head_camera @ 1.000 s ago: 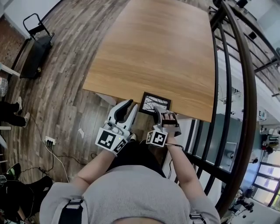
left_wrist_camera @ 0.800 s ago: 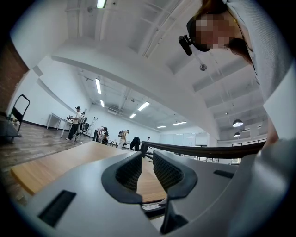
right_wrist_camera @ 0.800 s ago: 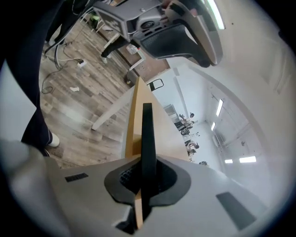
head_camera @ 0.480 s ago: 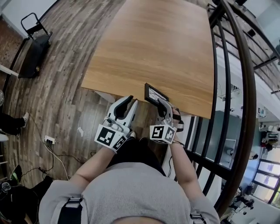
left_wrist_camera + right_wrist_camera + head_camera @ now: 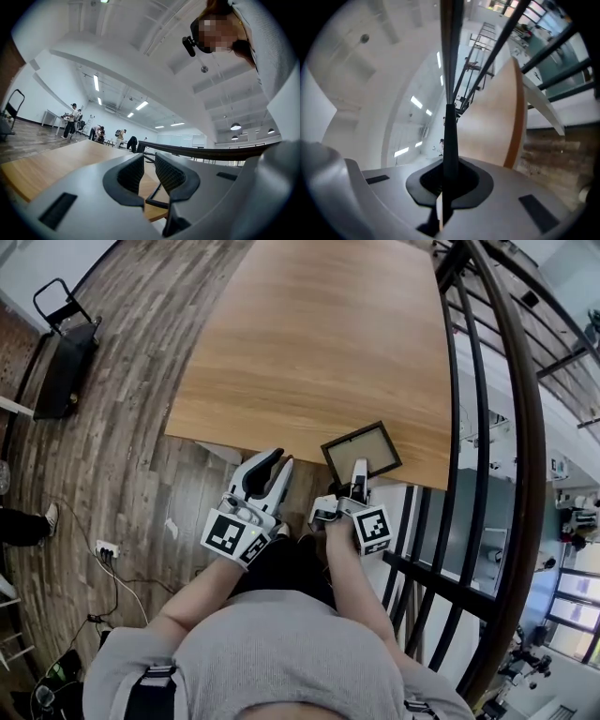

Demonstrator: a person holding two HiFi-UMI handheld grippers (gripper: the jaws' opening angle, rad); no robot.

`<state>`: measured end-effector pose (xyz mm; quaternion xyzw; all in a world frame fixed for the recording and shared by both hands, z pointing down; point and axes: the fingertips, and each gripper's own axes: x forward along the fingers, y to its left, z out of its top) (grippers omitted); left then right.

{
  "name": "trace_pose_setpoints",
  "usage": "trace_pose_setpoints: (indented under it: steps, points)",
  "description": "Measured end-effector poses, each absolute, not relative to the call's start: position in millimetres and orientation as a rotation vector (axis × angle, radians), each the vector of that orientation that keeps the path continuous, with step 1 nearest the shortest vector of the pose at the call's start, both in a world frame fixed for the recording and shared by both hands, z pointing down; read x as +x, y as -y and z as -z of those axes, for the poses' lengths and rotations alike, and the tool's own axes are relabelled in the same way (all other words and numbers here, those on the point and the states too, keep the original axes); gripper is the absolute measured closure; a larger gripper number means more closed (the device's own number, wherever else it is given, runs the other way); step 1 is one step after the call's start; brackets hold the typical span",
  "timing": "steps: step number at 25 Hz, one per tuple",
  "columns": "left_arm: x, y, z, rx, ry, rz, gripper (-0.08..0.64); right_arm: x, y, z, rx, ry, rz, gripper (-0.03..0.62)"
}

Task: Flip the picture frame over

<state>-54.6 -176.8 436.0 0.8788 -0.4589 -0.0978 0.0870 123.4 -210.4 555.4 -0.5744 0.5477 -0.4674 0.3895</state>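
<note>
The black picture frame (image 5: pixel 361 448) sits at the wooden table's (image 5: pixel 309 334) near edge, its tan back facing up. My right gripper (image 5: pixel 358 476) is shut on the frame's near rim. In the right gripper view the frame's thin dark edge (image 5: pixel 449 70) runs straight up from between the closed pads (image 5: pixel 449 168). My left gripper (image 5: pixel 275 465) hovers just off the table edge, left of the frame. It is open with a narrow gap (image 5: pixel 149 171) and nothing in it. A dark corner of the frame (image 5: pixel 157 203) shows beyond its jaws.
A dark metal railing (image 5: pixel 525 427) curves along the right, close to the right arm. A black cart (image 5: pixel 61 362) stands on the wood floor at far left, and a power strip (image 5: pixel 105 545) with cables lies lower left. Several people stand far off across the room (image 5: pixel 72 119).
The frame lay picture side up, was tipped onto its edge, and now shows its back. My right gripper closed on it and rolled over with it. The left gripper stayed put.
</note>
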Motion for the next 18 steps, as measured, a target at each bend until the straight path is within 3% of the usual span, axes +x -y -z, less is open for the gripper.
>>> trace_pose_setpoints:
  steps: [18]
  points:
    - [-43, 183, -457, 2.674, 1.231, 0.162, 0.480, 119, 194, -627, -1.270, -0.820, 1.201, 0.566]
